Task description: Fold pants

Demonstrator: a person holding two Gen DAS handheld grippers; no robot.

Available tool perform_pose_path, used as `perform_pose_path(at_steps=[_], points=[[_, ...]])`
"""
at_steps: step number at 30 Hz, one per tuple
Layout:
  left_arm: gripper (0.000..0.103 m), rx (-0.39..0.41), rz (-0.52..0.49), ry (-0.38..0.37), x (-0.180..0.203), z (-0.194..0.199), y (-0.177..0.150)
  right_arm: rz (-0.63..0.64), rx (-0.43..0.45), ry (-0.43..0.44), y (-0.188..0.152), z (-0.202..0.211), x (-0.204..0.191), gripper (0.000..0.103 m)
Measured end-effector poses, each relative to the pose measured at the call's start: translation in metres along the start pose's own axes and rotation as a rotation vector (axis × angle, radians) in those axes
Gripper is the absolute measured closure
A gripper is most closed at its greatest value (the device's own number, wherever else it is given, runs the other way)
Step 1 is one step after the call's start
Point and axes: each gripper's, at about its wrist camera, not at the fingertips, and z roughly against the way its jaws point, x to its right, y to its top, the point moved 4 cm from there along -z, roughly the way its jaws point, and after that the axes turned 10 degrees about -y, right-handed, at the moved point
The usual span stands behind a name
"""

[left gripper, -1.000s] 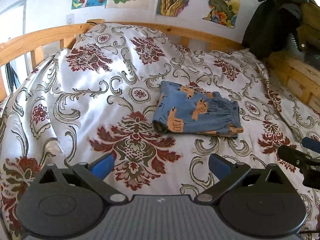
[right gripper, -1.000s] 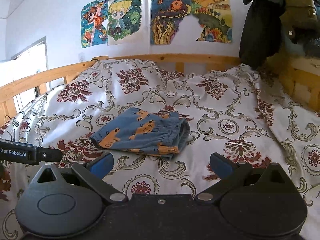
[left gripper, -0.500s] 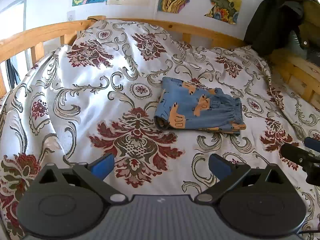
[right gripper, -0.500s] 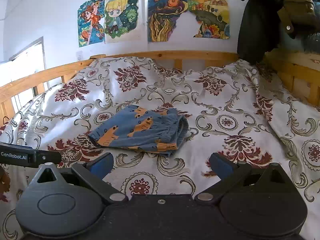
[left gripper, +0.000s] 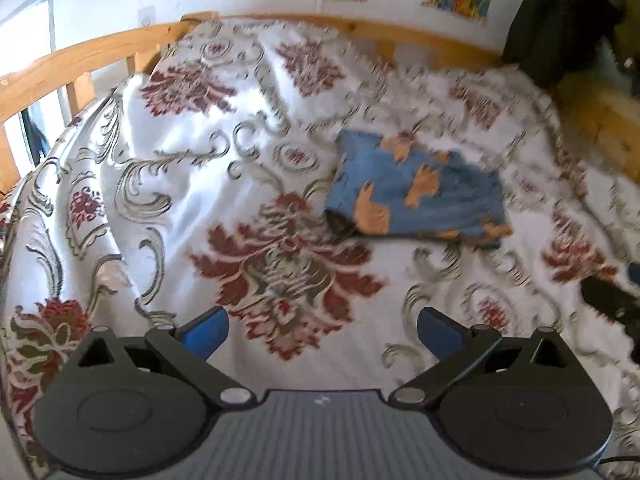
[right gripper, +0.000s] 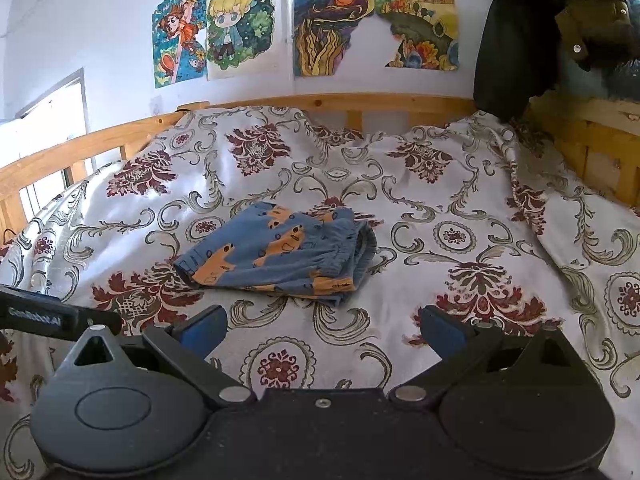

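Note:
Small blue pants (left gripper: pixel 416 192) with orange animal prints lie folded into a compact rectangle on the floral bedspread (left gripper: pixel 180 184). From the right wrist the pants (right gripper: pixel 280 256) sit left of centre, waistband to the right. My left gripper (left gripper: pixel 322 330) is open, empty, well short of the pants and left of them. Just in front of the pants, my right gripper (right gripper: pixel 324 328) stands open with nothing between its fingers. The other gripper shows at each view's edge: the right one (left gripper: pixel 612 304) and the left one (right gripper: pixel 44 316).
A wooden bed rail (right gripper: pixel 340 104) runs along the back and left. Dark jackets (right gripper: pixel 532 32) hang over a wooden frame at the right. Colourful drawings (right gripper: pixel 304 24) are stuck to the white wall. Bedspread (right gripper: pixel 460 240) lies flat around the pants.
The left wrist view has tipped further down and is motion-blurred, so the left gripper is moving. The right wrist view has shifted slightly. The folded pants stay put and both grippers stay open.

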Motion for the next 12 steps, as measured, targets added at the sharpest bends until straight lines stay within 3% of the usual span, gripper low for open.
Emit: perform_pose_path(at_steps=[12], points=[[0.000, 0.004, 0.015, -0.007, -0.0042, -0.0018, -0.0041, -0.009, -0.009, -0.002, -0.0024, -0.0010, 0.0011, 0.001]])
